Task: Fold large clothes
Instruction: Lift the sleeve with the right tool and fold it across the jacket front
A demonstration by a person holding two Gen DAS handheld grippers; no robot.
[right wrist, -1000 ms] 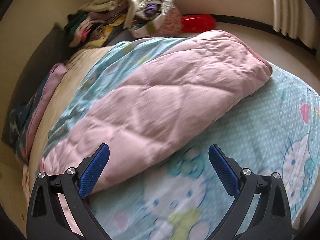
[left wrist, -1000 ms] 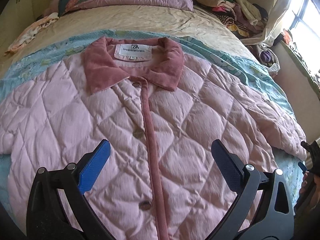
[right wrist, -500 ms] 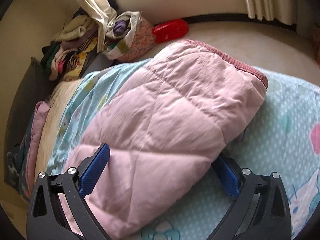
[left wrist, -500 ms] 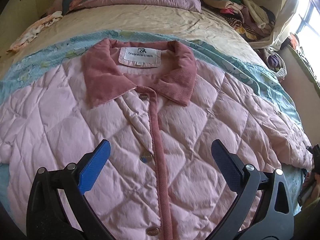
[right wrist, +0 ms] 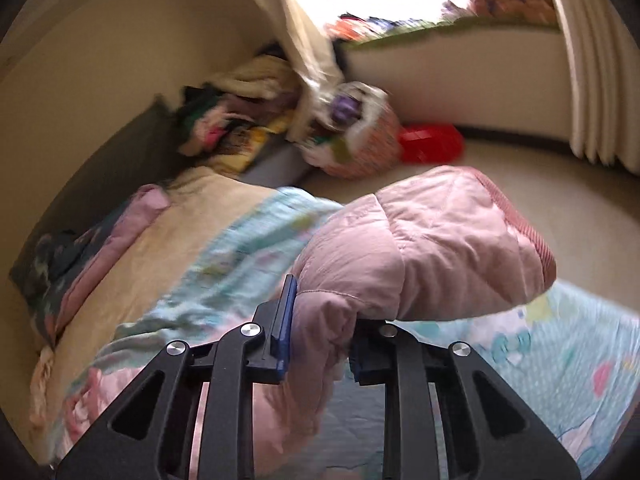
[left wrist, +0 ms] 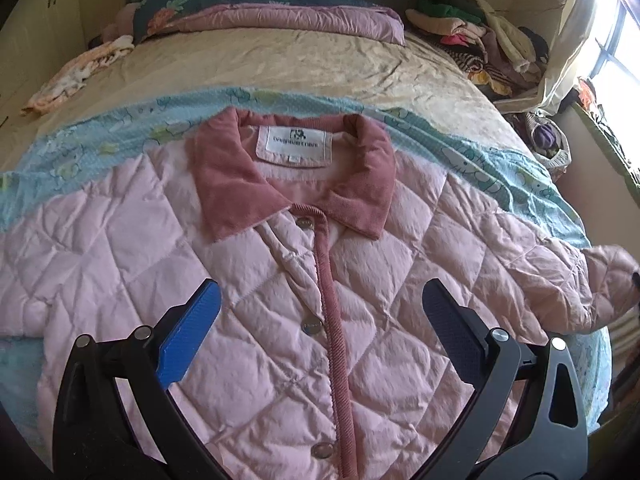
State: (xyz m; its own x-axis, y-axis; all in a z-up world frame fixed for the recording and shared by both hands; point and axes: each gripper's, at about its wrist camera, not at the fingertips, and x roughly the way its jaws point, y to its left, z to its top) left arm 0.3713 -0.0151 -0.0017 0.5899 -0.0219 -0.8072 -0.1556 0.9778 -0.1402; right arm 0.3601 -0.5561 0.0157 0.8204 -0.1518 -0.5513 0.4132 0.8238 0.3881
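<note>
Right gripper (right wrist: 320,344): its jaws have just been closing and now pinch a bunched fold of the jacket's sleeve (right wrist: 424,240), lifting the cuff end clear of the bedding.
Left gripper (left wrist: 320,336): jaws spread wide with nothing between them, hovering over the jacket's chest, the button placket (left wrist: 334,340) running between the blue pads.
Jacket (left wrist: 240,280): a pink quilted coat lying flat, front up and buttoned, on the pale blue cartoon sheet (left wrist: 500,176) at the near end of the bed.
Long axis: hem nearest, collar (left wrist: 296,176) farthest, so the body runs near to far along the placket; the collar and its white label point toward the pillows at the far end.
Sleeve axis: the right sleeve stretches out to the right of the body, its cuff raised at the right edge of the left wrist view.
Risk, grip: the padding is thick and slippery-looking, and only a fold is caught; I judge it could slide out of the pinch if swung across quickly.
Risk, body: nothing pins the torso, so pulling the sleeve inward may drag the shoulder and skew the jacket off its straight line.
Risk, fold: the puffy sleeve may spring back open once laid over the chest.
Far: beige bedspread (left wrist: 260,68), folded pink and dark floral bedding, a clothes heap (left wrist: 480,36) at the far right.
</note>
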